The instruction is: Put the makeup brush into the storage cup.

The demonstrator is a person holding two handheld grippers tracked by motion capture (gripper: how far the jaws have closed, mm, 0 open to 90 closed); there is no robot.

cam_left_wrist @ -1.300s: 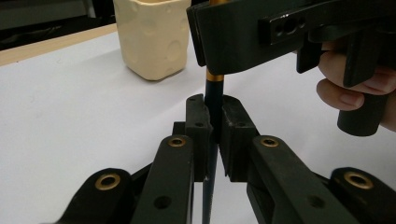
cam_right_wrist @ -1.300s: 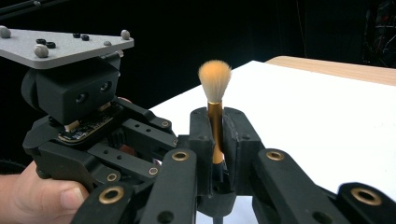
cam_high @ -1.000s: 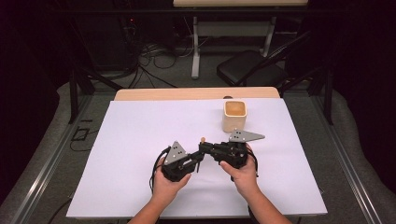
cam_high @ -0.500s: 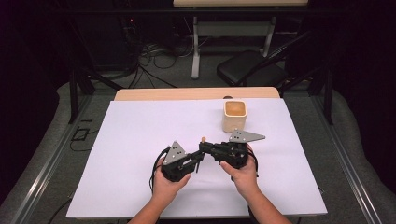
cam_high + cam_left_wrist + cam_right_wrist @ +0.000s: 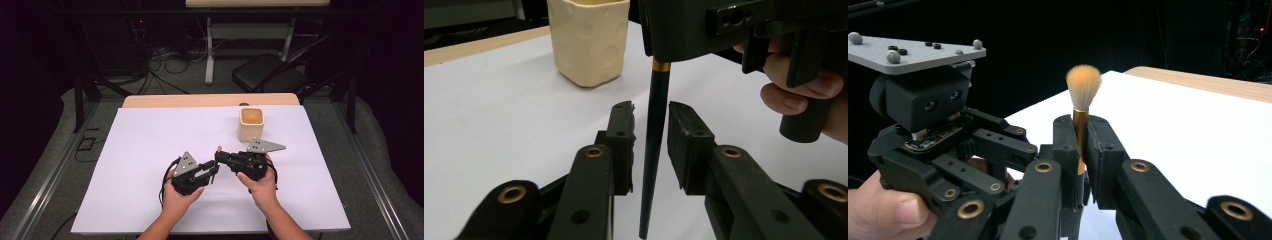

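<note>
Two grippers meet low over the white sheet (image 5: 150, 150) in front of me, nearly tip to tip in the high view. My left gripper (image 5: 650, 112) has just been opening its jaws: in its own view they stand a little apart on either side of the brush handle (image 5: 653, 150), with a slim gap showing on both sides, so the pads flank the dark shaft without pressing it. That handle runs nearly upright between them in this view, its gold band at the top just under the body of the other gripper. My right gripper (image 5: 1079, 125) is clamped on the brush (image 5: 1082, 87): its pads pinch the gold ferrule from both sides, and the tan bristles stand up clear above the jaw tips. So the brush hangs between the two tools, held by the right one alone, above the middle of the sheet and slightly toward my side. In the high view I can just make out the bristle end as a small pale dot at the right gripper's tips (image 5: 218, 148). Beyond the grippers, on the far right part of the sheet, stands a cream cup (image 5: 251, 123), upright and well apart from the brush. Past it the bare wooden table edge (image 5: 200, 100) shows.
</note>
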